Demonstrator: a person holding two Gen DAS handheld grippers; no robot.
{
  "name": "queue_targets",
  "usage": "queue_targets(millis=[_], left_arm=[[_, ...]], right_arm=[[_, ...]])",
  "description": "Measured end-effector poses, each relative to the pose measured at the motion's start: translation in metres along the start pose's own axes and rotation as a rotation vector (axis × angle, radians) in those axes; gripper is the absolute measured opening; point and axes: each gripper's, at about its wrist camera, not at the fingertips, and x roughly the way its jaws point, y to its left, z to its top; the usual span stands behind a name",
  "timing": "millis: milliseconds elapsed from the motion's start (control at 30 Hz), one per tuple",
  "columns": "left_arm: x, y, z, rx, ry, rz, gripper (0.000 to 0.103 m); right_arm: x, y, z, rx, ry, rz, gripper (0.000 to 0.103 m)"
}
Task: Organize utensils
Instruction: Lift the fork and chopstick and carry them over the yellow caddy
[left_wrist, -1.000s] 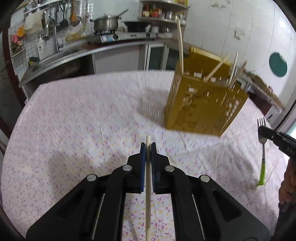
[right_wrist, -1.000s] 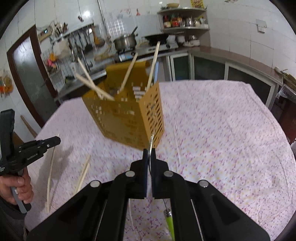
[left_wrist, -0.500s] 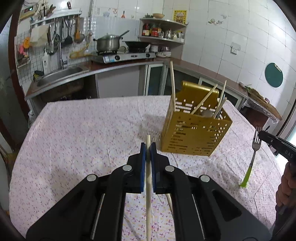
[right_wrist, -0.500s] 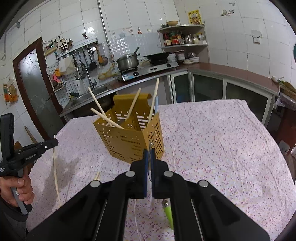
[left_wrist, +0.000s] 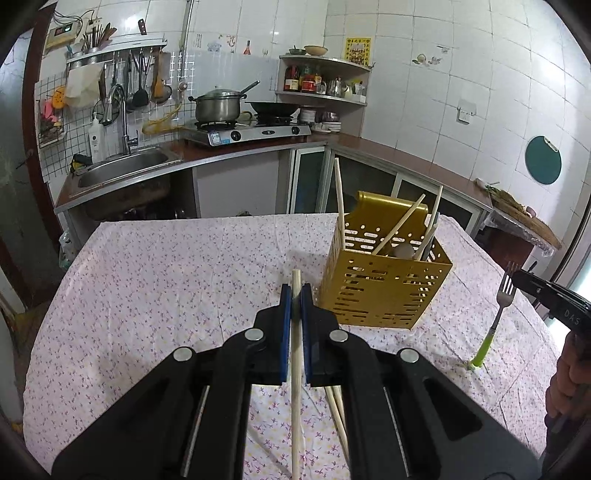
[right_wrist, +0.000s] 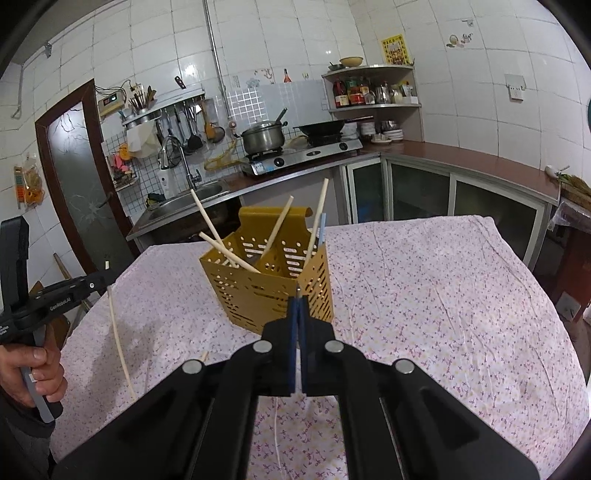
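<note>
1. The left hand-held gripper (left_wrist: 294, 295) is clamped on a wooden chopstick (left_wrist: 295, 369), which runs lengthwise between the blue pads with its tip just past them (a hold that suits an end-first drop).
2. The right hand-held gripper (right_wrist: 297, 306) is pinched on a fork (left_wrist: 498, 314) near the tines; the green handle hangs below, well off to the right of the left gripper.
3. The yellow perforated caddy (left_wrist: 380, 291) stands on the tabletop (left_wrist: 166, 277), ahead and slightly right of the left gripper and directly ahead of the right one. It already holds several chopsticks leaning at different angles.
4. Loose chopsticks (left_wrist: 338, 413) lie on the cloth below the left gripper, so sorting appears partly done.
5. Judgement: both items are held raised above the cloth, ready for insertion into the caddy's open top; the leaning sticks could obstruct entry.
</note>
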Motion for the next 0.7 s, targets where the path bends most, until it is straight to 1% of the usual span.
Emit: queue_targets(millis=[267,500,700], left_arm=[[-0.014,-0.006,0.015,0.011,-0.057,-0.015,0.004],[-0.034,-0.016,0.051,0.045,-0.151,-0.028,0.004],[-0.041,-0.023,0.084,0.052,-0.221,-0.049,0.004]], right_arm=[[-0.02,0.012,0.019,-0.025,-0.073,0.012,0.001],[-0.039,0.024,0.046,-0.044,-0.156,0.047,0.001],[-0.047,0.033,0.07,-0.057,-0.211,0.081,0.001]])
